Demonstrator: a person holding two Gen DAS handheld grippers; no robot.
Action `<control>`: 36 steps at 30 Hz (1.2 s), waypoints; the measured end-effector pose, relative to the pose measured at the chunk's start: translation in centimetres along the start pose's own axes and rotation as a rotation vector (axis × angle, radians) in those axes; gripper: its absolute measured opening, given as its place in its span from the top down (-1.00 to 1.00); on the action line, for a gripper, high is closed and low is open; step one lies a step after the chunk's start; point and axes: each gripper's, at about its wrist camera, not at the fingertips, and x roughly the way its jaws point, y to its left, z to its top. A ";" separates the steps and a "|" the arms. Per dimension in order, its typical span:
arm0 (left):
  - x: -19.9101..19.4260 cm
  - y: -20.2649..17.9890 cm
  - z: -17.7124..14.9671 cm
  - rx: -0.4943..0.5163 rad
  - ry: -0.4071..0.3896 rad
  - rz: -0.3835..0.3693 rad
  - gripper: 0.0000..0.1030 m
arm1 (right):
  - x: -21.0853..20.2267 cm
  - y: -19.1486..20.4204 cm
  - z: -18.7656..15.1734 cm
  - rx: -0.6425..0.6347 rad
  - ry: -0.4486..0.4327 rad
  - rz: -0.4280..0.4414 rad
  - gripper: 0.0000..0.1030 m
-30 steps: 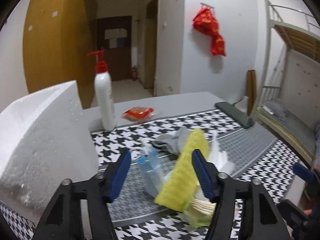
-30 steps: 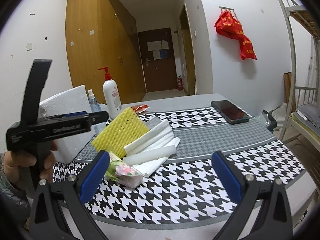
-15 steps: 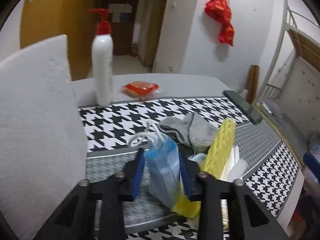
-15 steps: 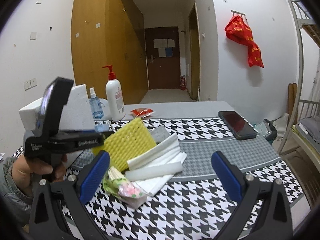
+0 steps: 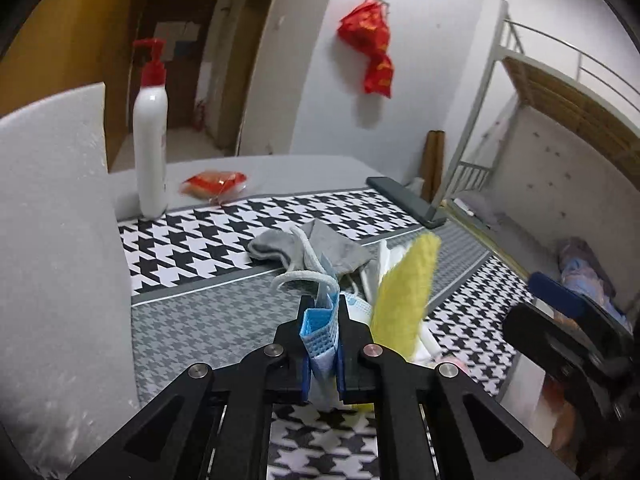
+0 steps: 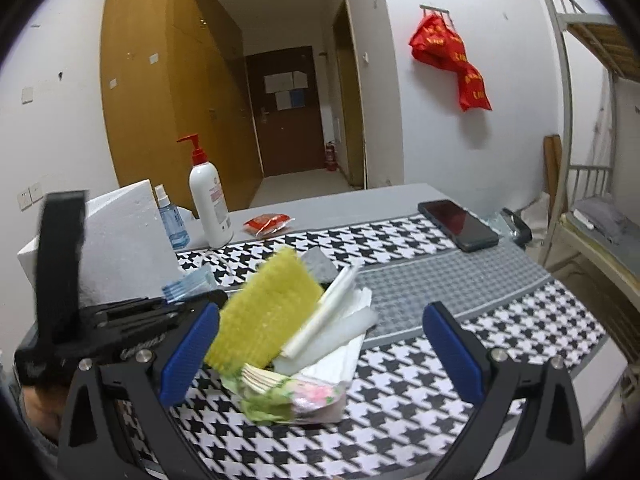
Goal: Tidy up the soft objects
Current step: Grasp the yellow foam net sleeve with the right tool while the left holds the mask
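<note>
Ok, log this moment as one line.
left gripper: just closed, shut on blue face mask | right gripper: open, empty, above pile | yellow sponge: leaning on white foam sheets | stage: mask gripped

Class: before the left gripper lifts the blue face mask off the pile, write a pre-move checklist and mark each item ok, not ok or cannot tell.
1. Left gripper shut on the blue face mask: ok.
2. Mask's white ear loop free of the grey cloth: cannot tell.
3. Yellow foam net clear of the mask: cannot tell; it leans close beside.
4. Right gripper open, holding nothing: ok.
5. Pump bottle upright, away from the pile: ok.
</note>
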 end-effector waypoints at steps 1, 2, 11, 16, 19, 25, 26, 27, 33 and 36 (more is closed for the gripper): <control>-0.2 0.0 -0.2 0.005 0.003 -0.001 0.82 | 0.1 0.0 -0.1 0.008 0.006 -0.003 -0.99; -0.2 0.0 -0.4 0.006 0.012 -0.004 0.82 | 0.4 0.0 -0.2 0.017 0.016 -0.002 -0.99; -0.2 -0.1 -0.6 0.006 0.000 0.011 0.82 | 2.7 1.3 0.7 0.033 0.090 0.100 -0.99; -0.2 0.1 -0.7 0.000 -0.010 0.038 0.82 | 4.2 1.7 1.7 0.008 0.115 0.135 -0.88; 0.0 0.0 -0.9 0.001 -0.008 0.043 0.82 | 5.6 1.8 1.8 -0.001 0.156 0.149 -0.78; 0.1 -0.1 -0.9 0.007 -0.008 0.047 0.82 | 7.5 2.3 1.3 0.009 0.212 0.168 -0.59; 0.1 -0.1 -0.9 0.008 -0.008 0.048 0.82 | 7.6 2.6 1.1 -0.005 0.216 0.163 -0.52; 0.0 -0.1 -0.9 0.008 -0.010 0.047 0.82 | 7.7 2.7 1.1 -0.011 0.219 0.154 -0.48; 0.3 -0.2 -1.1 0.012 0.000 0.046 0.82 | 8.2 2.2 0.4 0.007 0.271 0.125 0.28; 0.1 0.2 -0.9 0.000 -0.010 0.057 0.82 | 7.8 1.7 0.2 0.025 0.279 0.136 0.55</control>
